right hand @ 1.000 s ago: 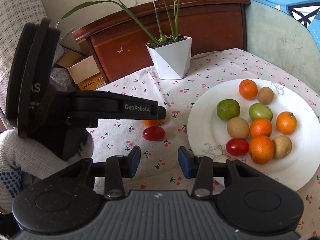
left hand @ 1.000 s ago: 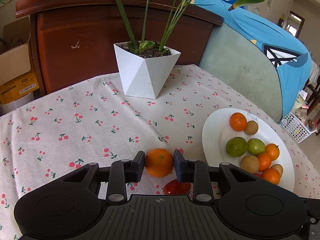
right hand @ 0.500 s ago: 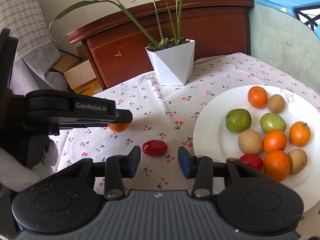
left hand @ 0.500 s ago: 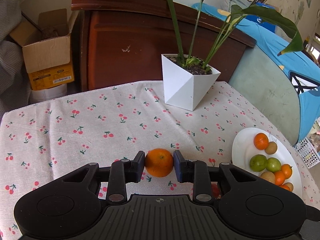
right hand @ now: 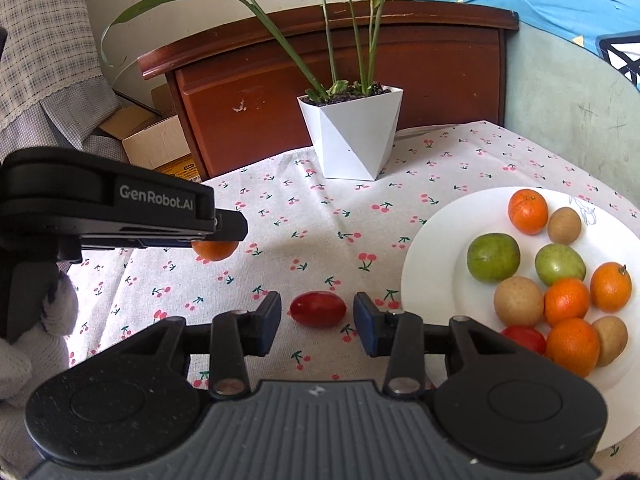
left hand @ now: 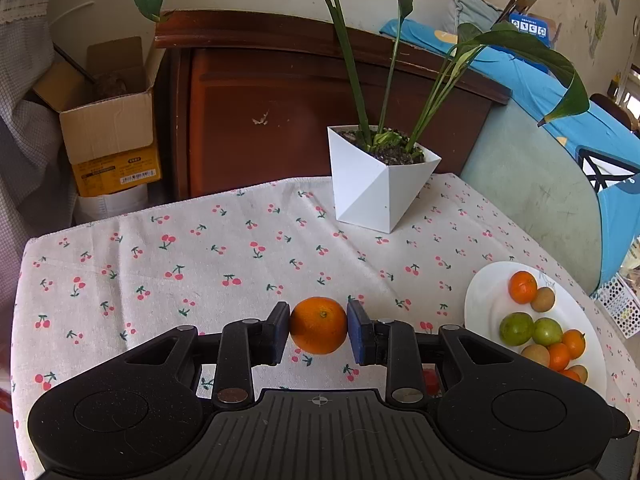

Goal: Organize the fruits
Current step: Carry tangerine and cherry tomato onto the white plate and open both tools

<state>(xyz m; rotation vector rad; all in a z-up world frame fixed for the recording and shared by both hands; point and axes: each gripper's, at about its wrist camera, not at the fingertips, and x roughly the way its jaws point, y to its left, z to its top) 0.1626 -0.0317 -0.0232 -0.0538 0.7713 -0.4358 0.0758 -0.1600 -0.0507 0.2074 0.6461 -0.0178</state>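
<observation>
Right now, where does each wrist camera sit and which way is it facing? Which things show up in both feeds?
Left wrist: rides the left gripper, looking forward over the cherry-print tablecloth toward the white planter; its own two fingers clamp an orange.
Right wrist: rides the right gripper, facing the same planter; its open fingers flank a red tomato; the left gripper and a white glove show at left.
Shared: planter, held orange, fruit plate, tablecloth.
</observation>
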